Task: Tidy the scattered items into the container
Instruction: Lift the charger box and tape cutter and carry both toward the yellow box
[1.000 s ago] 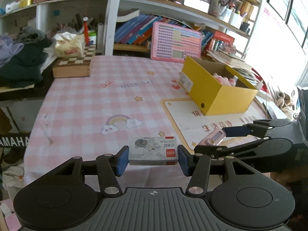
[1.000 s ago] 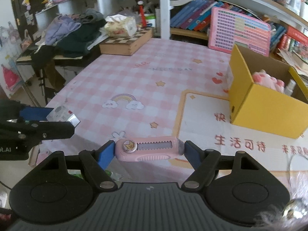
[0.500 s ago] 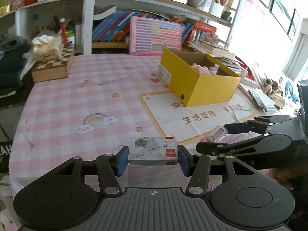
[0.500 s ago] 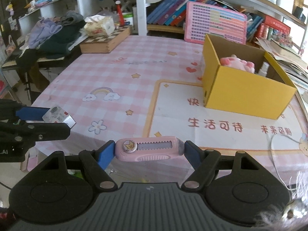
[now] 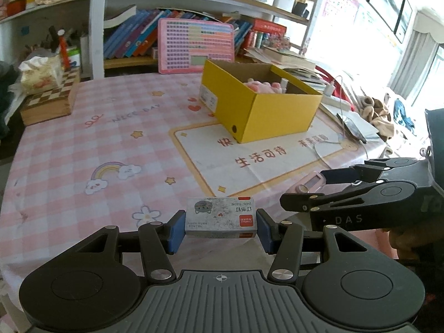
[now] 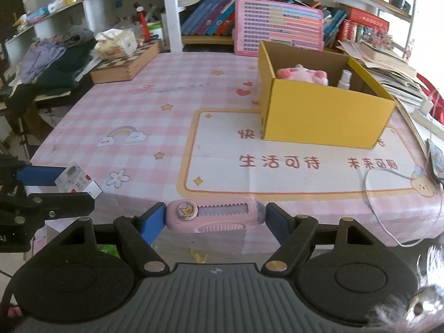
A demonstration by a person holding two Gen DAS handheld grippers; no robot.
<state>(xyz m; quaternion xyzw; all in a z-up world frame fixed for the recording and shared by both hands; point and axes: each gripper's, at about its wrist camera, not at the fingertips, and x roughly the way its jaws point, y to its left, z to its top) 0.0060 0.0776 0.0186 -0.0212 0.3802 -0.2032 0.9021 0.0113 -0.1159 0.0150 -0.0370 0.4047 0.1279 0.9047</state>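
My left gripper is shut on a small grey staple box with a cat picture, held above the table's near edge. My right gripper is shut on a pink utility knife with a star button, also above the near edge. The open yellow cardboard box stands on the white mat, far right of centre, and it shows in the right wrist view too. It holds a pink plush and a small white bottle. Each gripper shows in the other's view.
The table has a pink checked cloth. A wooden chess box with a tissue pack sits at the far left. A pink board leans on the bookshelf behind. A white cable and a phone lie at the right edge.
Both grippers have pulled back from the table and turned right, each keeping its item. The yellow box now sits nearer the centre of both views.
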